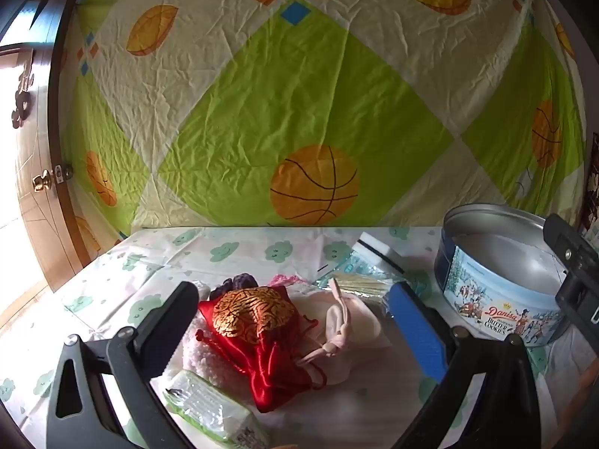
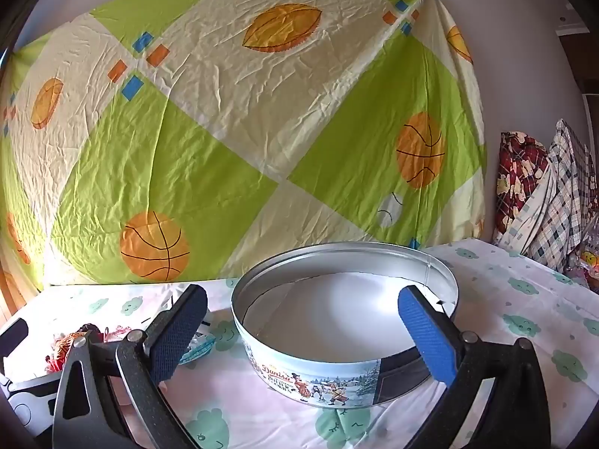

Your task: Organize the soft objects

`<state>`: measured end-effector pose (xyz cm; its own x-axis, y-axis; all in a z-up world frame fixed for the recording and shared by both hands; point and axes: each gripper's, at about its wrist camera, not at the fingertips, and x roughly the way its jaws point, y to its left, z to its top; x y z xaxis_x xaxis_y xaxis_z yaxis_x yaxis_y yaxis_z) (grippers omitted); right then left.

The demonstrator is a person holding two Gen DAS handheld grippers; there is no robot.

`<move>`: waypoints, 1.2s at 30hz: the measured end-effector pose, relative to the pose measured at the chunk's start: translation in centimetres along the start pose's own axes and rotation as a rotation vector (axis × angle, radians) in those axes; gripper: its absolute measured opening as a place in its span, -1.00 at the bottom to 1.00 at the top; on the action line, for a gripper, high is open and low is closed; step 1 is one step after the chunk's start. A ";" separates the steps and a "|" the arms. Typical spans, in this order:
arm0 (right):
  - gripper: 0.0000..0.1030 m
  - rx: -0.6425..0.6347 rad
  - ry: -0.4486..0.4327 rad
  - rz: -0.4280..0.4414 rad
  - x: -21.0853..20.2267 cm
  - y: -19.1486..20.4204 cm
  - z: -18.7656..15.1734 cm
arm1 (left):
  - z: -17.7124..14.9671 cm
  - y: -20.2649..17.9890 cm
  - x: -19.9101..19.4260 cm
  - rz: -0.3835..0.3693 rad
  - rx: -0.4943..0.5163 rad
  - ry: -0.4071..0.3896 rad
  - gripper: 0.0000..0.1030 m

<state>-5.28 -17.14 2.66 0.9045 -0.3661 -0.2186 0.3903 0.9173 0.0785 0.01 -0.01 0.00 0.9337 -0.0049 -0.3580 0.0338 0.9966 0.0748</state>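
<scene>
Left tool (image 1: 295, 321) held wide apart, nothing between its jaws, hovering over a small pile of soft things on the surface (image 1: 157, 258) covered by a white cloth printed with green clouds. In the middle of the pile: a red satin drawstring pouch with gold embroidery (image 1: 262, 336), lying partly on a pale pink drawstring cloth bag (image 1: 348, 329) and on a white fluffy soft item (image 1: 209, 359). Behind the red pouch, a dark purple soft thing (image 1: 241, 281) and a bit of pink knitted material (image 1: 286, 280), both mostly hidden. Toward the near edge, a clear plastic packet with green trim (image 1: 209, 408). Behind the pink bag, a transparent plastic bag with pale thin sticks inside (image 1: 359, 280).

Right tool (image 2: 303, 329) also spread wide, gripping nothing, raised in front of a round open blue-and-white metal cookie tin (image 2: 337, 374) marked "Danisa Butter Cookies". Tin placed toward the right side of the surface, well apart from the pile, inside only a bare silvery bottom visible. Behind the far edge, a hanging green and cream sheet with orange basketballs (image 2: 239, 131). At the far right, folded plaid cloths (image 2: 543, 194) stacked upright.
</scene>
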 end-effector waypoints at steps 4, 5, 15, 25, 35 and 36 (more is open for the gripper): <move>0.99 0.002 0.025 -0.004 -0.1 0.2 -0.1 | 0.0 -0.3 -0.2 -0.006 -0.003 0.001 1.00; 0.99 -0.001 0.019 -0.005 -0.1 0.2 -0.1 | -0.2 -0.5 0.1 -0.005 -0.019 0.017 1.00; 0.99 -0.017 -0.009 0.000 -0.5 0.2 0.0 | -0.3 0.5 0.1 -0.011 -0.052 0.008 1.00; 0.99 -0.010 -0.018 0.001 -0.4 0.1 0.2 | -0.2 0.7 0.1 -0.012 -0.053 0.009 1.00; 0.99 -0.008 -0.020 0.004 -0.4 0.0 0.1 | -0.3 0.8 0.1 -0.013 -0.053 0.009 1.00; 0.99 -0.007 -0.021 0.006 -0.5 0.0 0.1 | -0.3 0.8 0.1 -0.013 -0.053 0.009 1.00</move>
<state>-5.68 -16.99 2.90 0.9103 -0.3638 -0.1974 0.3838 0.9205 0.0733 0.05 0.81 -0.30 0.9301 -0.0173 -0.3670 0.0269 0.9994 0.0209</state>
